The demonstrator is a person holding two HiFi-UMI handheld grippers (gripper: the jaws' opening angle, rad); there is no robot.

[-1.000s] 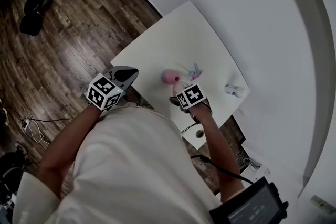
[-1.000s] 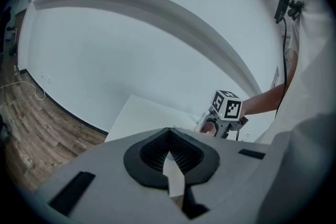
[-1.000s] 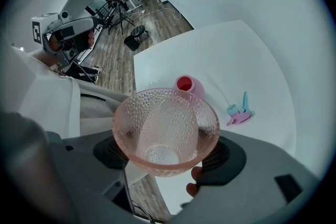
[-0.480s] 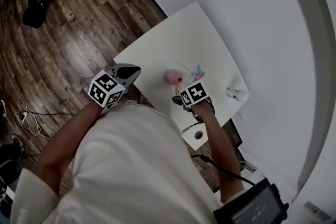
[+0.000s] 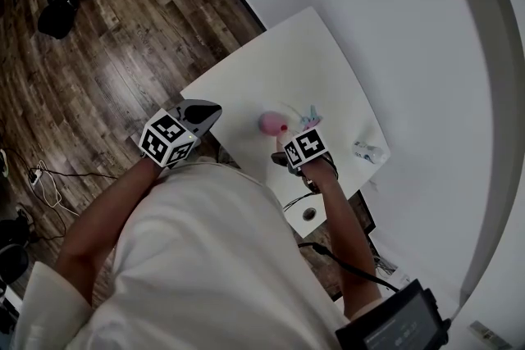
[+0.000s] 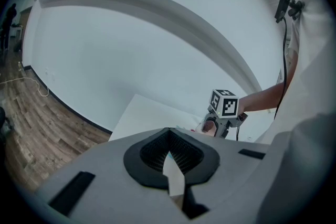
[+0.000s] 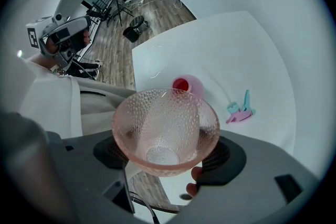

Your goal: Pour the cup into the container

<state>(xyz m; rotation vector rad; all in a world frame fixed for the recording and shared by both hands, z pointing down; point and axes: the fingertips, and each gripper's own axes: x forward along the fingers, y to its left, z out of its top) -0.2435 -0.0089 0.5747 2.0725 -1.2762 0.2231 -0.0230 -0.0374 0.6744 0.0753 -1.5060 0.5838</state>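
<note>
My right gripper [image 7: 165, 152] is shut on a pink dimpled glass cup [image 7: 165, 128]. The cup's mouth faces the camera, and I see nothing in it but its clear base. Just beyond it on the white table [image 7: 220, 50] stands a pink container [image 7: 185, 84] with something red inside. In the head view the right gripper [image 5: 289, 152] hangs at the table's near edge, next to the container [image 5: 272, 124]. My left gripper [image 5: 209, 111] is shut on nothing and hovers off the table's left edge. Its own view shows the closed jaws [image 6: 169, 150] and the right gripper's marker cube [image 6: 226, 104].
A pink and blue toy [image 5: 308, 117] lies just right of the container, also in the right gripper view [image 7: 240, 111]. A small white item [image 5: 367, 152] sits near the table's right corner. Wood floor [image 5: 107, 70] lies to the left, with a black object [image 5: 61, 0] on it.
The head view has drifted slightly. Both grippers keep their places by the table, and the cup stays in the right gripper.
</note>
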